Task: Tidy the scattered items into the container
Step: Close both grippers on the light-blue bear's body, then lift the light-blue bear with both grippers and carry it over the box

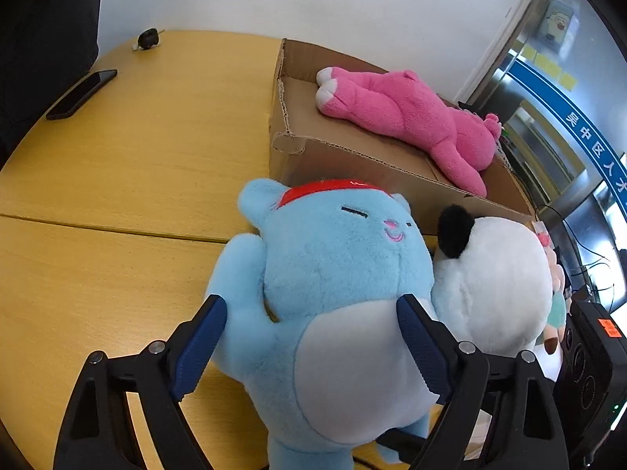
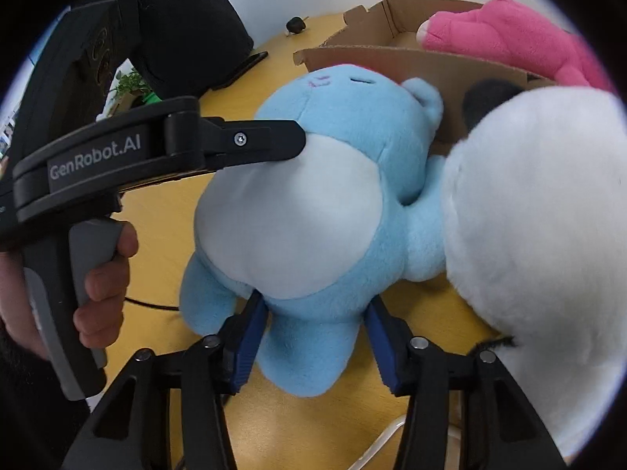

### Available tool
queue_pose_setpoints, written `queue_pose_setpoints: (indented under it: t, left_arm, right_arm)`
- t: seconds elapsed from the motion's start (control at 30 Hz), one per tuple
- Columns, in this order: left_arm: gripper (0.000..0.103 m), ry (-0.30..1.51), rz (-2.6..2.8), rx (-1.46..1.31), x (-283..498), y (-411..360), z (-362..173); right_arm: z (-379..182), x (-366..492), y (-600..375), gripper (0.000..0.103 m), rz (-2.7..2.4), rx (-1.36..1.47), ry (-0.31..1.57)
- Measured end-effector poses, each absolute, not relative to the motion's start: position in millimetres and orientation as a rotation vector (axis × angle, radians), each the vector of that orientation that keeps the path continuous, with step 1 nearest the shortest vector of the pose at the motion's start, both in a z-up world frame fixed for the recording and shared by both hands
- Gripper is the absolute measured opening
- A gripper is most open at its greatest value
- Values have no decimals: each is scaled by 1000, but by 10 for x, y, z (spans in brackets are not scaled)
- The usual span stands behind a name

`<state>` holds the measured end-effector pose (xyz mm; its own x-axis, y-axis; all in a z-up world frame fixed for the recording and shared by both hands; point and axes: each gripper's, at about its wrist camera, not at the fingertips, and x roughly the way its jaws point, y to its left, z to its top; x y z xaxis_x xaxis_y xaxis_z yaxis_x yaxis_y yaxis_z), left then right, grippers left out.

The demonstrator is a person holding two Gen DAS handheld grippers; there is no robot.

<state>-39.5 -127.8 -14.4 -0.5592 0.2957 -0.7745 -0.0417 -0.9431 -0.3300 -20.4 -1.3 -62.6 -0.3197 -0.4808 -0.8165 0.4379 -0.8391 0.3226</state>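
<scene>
blue plush toy (image 1: 333, 270), red band on its head, white belly, lying on the yellow wooden table (image 1: 117, 180) against the near wall of the cardboard box (image 1: 352, 164); its feet are cut off at the bottom of the left wrist view. left gripper (image 1: 313, 329): blue-padded jaws set to either side of the toy's body and pressing into the fur at arm and belly, holding it. right gripper (image 2: 313, 337): jaws closed about the toy's lower body between its legs, pads partly buried in fur. white plush with a black ear (image 1: 493, 286) just beside the blue toy and touching it; it fills the right side of the right wrist view, face hidden. pink plush (image 1: 411, 117) lying inside the box, head end partly hidden past the far rim. black phone (image 1: 80, 94) on the table, well apart. small dark object (image 1: 148, 38) at the table's far edge, too small to identify.
</scene>
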Motion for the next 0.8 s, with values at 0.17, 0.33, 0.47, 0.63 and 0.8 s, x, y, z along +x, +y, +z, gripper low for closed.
queue_pose_setpoints:
  t: [0.17,0.33,0.47,0.63,0.8]
  left_arm:
    - [57,-407,2522,-1316,-161,-1208,-79]
    - [47,-393,2526,-1305,-33,-1172,1]
    - [38,-380,2558,-1279,13,-1154,141]
    - [32,-377,2629,-1180,54,-1192,514]
    - [29,-322,2686,-1050,-13,-1165,987]
  right_arm:
    - [-602,-33,-32,32,-2132,1335,12]
    - [-581,147,-65,29,-2089,1310,41]
    - [-460,257,-90,27,-2096,1226,64]
    - [-124,391,-50,26,-2129,1045,70]
    - [266,411,61,25,-2192,863,50]
